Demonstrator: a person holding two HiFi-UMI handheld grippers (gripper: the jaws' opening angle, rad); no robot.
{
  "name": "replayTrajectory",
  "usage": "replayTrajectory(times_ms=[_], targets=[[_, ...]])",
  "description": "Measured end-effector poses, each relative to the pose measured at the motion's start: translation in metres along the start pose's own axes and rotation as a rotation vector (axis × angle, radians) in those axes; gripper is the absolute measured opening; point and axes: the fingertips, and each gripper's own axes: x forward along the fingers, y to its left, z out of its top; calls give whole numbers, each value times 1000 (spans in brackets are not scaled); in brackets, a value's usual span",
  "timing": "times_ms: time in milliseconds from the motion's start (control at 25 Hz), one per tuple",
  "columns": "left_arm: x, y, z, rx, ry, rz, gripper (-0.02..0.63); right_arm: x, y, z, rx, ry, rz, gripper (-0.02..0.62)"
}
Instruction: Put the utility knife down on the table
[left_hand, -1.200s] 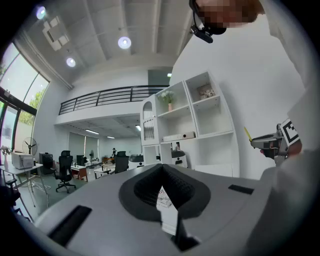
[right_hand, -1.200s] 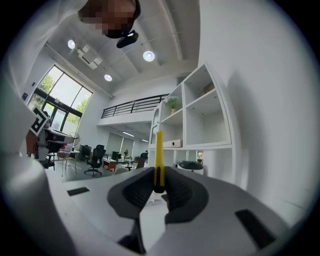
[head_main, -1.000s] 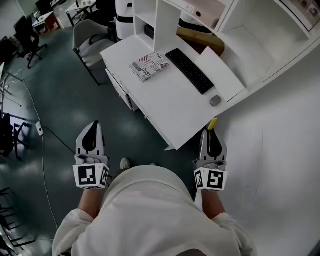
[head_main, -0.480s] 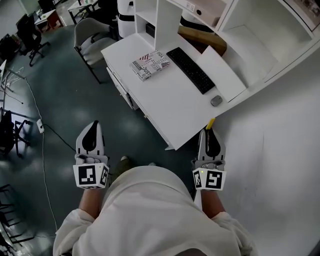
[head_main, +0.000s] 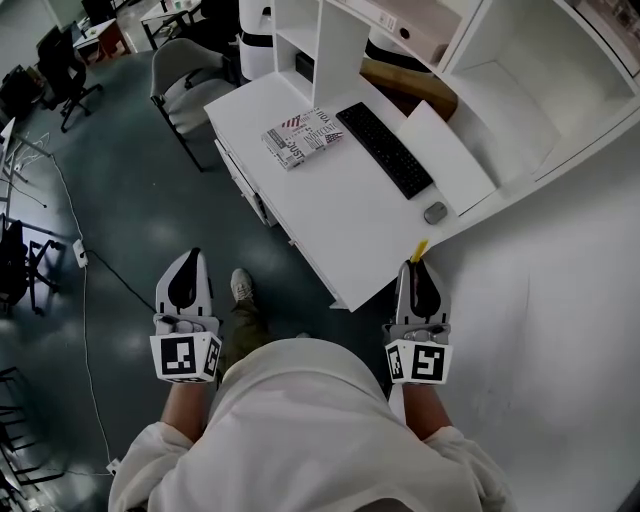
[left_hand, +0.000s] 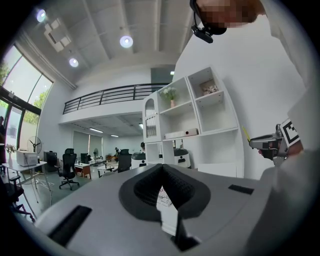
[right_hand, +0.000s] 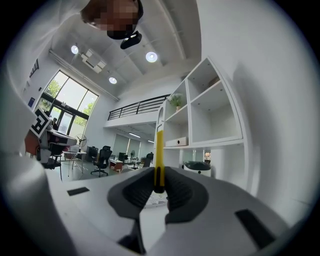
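A yellow utility knife (head_main: 422, 248) sticks out of my right gripper (head_main: 418, 265), which is shut on it just off the near right corner of the white table (head_main: 340, 210). In the right gripper view the knife (right_hand: 159, 150) stands upright between the dark pads of that gripper (right_hand: 159, 175). My left gripper (head_main: 188, 258) hangs over the dark floor left of the table. Its jaws meet at the tips with nothing between them, as the left gripper view (left_hand: 162, 167) also shows. Both grippers point level, held in front of the person's body.
On the table lie a black keyboard (head_main: 385, 150), a grey mouse (head_main: 434, 212) and a printed box (head_main: 300, 133). White shelves (head_main: 520, 80) rise behind it. A grey chair (head_main: 185, 75) stands at its far left. The person's shoe (head_main: 240, 285) is on the floor near the table.
The person's shoe has stepped forward toward the table. Both grippers keep their places, and the right one still holds the knife.
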Motion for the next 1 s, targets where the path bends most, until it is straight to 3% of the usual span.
replayTrajectory(times_ms=[480, 1000], targets=[[65, 39, -15, -43, -14, -44, 0, 57, 18, -3, -32, 26, -30, 67], [181, 146, -14, -50, -6, -141, 0, 182, 60, -2, -29, 76, -146, 67]])
